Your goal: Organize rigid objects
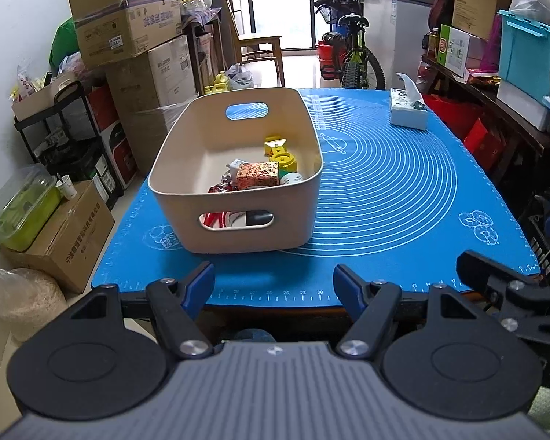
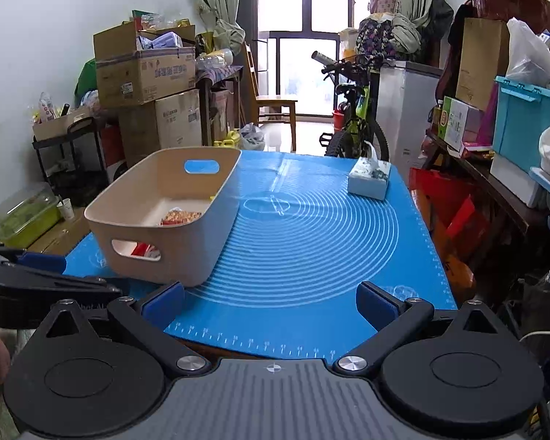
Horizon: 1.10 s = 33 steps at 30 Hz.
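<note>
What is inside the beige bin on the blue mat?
The beige bin holds a patterned box, yellow toy pieces and something red. Its near wall hides the rest.

The mat is bright blue, printed with pale concentric rings, ruler ticks along the edge and small line drawings. The bin is plain cream-beige. Inside it: a small box with a speckled red-and-gold pattern, yellow plastic pieces and red items seen through the handle slot. The tissue box is white with dark green print. Both grippers, left and right, are black with blue pads.
</note>
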Tool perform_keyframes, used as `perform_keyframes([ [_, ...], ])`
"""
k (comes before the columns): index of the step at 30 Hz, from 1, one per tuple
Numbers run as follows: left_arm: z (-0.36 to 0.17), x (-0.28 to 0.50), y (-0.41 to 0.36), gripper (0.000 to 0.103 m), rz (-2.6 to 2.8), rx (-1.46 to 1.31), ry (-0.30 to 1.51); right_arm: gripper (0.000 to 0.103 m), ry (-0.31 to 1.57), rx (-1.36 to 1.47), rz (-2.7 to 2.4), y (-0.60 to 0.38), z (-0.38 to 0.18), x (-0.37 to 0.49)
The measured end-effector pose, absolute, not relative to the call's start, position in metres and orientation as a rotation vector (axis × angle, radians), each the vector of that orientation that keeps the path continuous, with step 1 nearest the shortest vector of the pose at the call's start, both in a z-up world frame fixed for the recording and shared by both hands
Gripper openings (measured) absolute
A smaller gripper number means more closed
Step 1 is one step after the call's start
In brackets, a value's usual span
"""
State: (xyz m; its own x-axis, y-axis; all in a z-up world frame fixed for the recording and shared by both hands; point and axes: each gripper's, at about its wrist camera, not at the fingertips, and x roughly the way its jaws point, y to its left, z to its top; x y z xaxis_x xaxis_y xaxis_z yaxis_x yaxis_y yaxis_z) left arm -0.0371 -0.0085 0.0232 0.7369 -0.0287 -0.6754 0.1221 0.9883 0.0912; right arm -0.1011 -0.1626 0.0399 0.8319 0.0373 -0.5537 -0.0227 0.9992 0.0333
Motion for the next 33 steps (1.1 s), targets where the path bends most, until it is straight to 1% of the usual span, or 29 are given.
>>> perform_keyframes([
  [33, 0.0154, -0.0374, -0.0033, 0.072, -0.087, 0.100, 0.718, 0.099, 0.587, 0.050, 0.015, -0.1662, 0.0328, -0.0984],
])
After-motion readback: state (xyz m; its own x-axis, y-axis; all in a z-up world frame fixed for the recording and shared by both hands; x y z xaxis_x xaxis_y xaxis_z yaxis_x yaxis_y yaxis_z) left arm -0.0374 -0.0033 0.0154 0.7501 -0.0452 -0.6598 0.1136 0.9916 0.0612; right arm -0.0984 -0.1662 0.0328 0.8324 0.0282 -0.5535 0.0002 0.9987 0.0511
